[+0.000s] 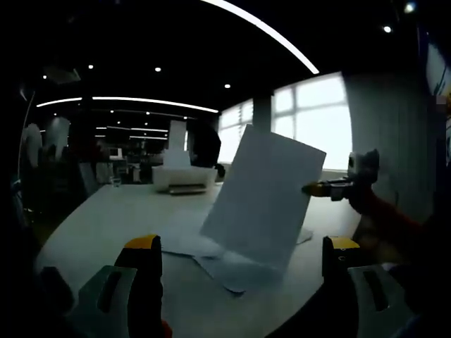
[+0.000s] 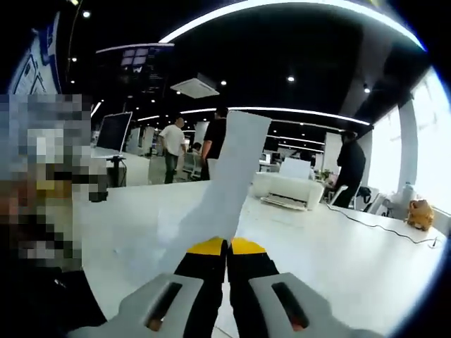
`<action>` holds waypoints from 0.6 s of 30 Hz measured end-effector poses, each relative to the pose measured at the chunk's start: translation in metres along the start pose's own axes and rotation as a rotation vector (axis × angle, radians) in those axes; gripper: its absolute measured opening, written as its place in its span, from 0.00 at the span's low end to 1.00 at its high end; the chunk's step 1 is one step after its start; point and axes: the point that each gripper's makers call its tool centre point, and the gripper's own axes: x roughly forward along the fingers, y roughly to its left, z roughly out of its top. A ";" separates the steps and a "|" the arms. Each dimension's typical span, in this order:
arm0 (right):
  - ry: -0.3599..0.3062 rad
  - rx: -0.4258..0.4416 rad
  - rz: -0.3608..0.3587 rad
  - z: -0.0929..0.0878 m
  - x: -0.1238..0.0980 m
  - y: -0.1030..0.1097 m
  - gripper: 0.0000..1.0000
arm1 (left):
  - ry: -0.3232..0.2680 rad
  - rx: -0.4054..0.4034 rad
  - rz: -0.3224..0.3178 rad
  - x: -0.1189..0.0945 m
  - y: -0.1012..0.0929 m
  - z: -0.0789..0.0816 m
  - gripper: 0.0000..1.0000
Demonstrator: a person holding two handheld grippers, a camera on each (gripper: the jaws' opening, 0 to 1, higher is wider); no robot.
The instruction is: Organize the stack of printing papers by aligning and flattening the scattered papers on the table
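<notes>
The lifted sheet (image 1: pixel 264 201) hid part of the loose papers (image 1: pixel 232 271) on the surface (image 1: pixel 106 218) and the printer's (image 1: pixel 184 177) right end. In the right gripper view, the sheet's lower edge vanished between the right claw's (image 2: pixel 227 246) closed jaws.

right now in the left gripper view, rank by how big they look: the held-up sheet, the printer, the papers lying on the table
1. Held-up sheet, pinched by the right gripper, looks largest, though it is nearer the camera.
2. Papers lying on the table, partly hidden behind it.
3. Printer, smallest, but farthest away.
</notes>
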 end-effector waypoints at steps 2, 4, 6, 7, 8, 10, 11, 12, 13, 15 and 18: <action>-0.009 -0.015 -0.003 0.005 -0.003 0.002 0.00 | -0.003 -0.002 -0.002 0.000 -0.001 0.001 0.97; -0.021 -0.022 0.001 0.010 -0.005 0.003 0.00 | -0.006 -0.003 -0.003 0.000 -0.001 0.001 0.97; -0.029 -0.032 0.003 0.013 -0.006 0.004 0.00 | -0.006 -0.002 -0.003 0.000 -0.001 0.001 0.97; -0.034 -0.044 -0.001 0.016 -0.007 0.004 0.00 | -0.006 -0.002 -0.003 0.000 -0.001 0.001 0.97; -0.035 -0.046 -0.003 0.016 -0.007 0.004 0.00 | -0.006 -0.002 -0.004 0.000 -0.001 0.001 0.97; -0.033 -0.066 -0.017 0.016 -0.007 0.001 0.00 | -0.006 -0.003 -0.005 0.000 -0.001 0.001 0.97; -0.034 -0.068 -0.018 0.016 -0.007 0.000 0.00 | -0.007 -0.004 -0.005 0.000 -0.001 0.001 0.97; -0.039 -0.067 -0.017 0.018 -0.007 -0.001 0.00 | -0.008 -0.005 -0.006 0.000 -0.001 0.001 0.97; -0.043 -0.065 -0.015 0.019 -0.007 -0.001 0.00 | -0.010 -0.005 -0.006 0.000 -0.002 0.002 0.97; -0.048 -0.063 -0.010 0.021 -0.007 -0.001 0.00 | -0.010 -0.004 -0.007 0.001 -0.002 0.002 0.97; -0.061 -0.066 -0.009 0.025 -0.009 -0.001 0.00 | -0.010 -0.004 -0.006 0.001 -0.002 0.002 0.97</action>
